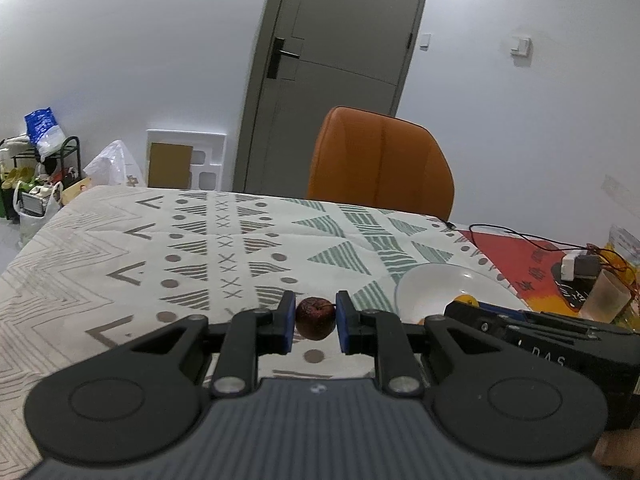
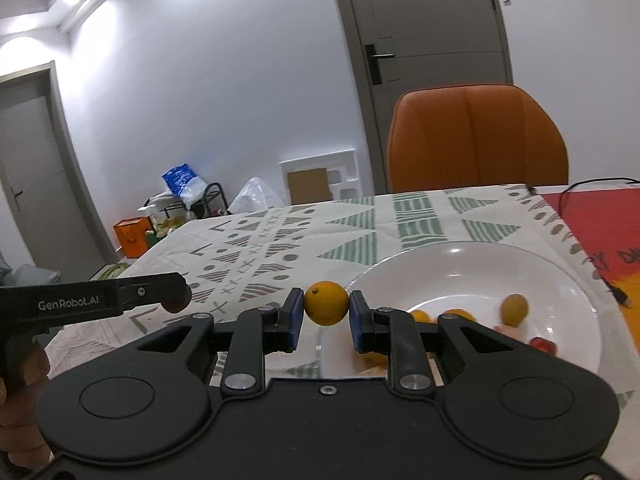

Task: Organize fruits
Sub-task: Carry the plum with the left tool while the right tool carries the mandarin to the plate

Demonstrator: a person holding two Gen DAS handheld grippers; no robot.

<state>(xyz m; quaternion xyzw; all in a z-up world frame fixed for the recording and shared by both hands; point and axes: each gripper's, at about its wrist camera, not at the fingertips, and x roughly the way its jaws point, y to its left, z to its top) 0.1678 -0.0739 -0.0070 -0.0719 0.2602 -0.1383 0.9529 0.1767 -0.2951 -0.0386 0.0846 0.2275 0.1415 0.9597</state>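
Both fruits in transit, plate next!
Our left gripper (image 1: 316, 322) jaws clench a red date (image 1: 315, 317), right gripper (image 2: 326, 314) jaws an orange (image 2: 326, 304); we judge lowering over the white plate (image 2: 560, 280) comes next.

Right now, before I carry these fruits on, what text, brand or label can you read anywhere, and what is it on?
"GenRobot.AI": white print on the black body of the left claw, seen from the right wrist view.
"DAS": partly hidden letters on the black body of the right claw, seen from the left wrist view.
Dark characters on the red mat: too blurred and cut off to read.
Blue and white bag: print too small to read.
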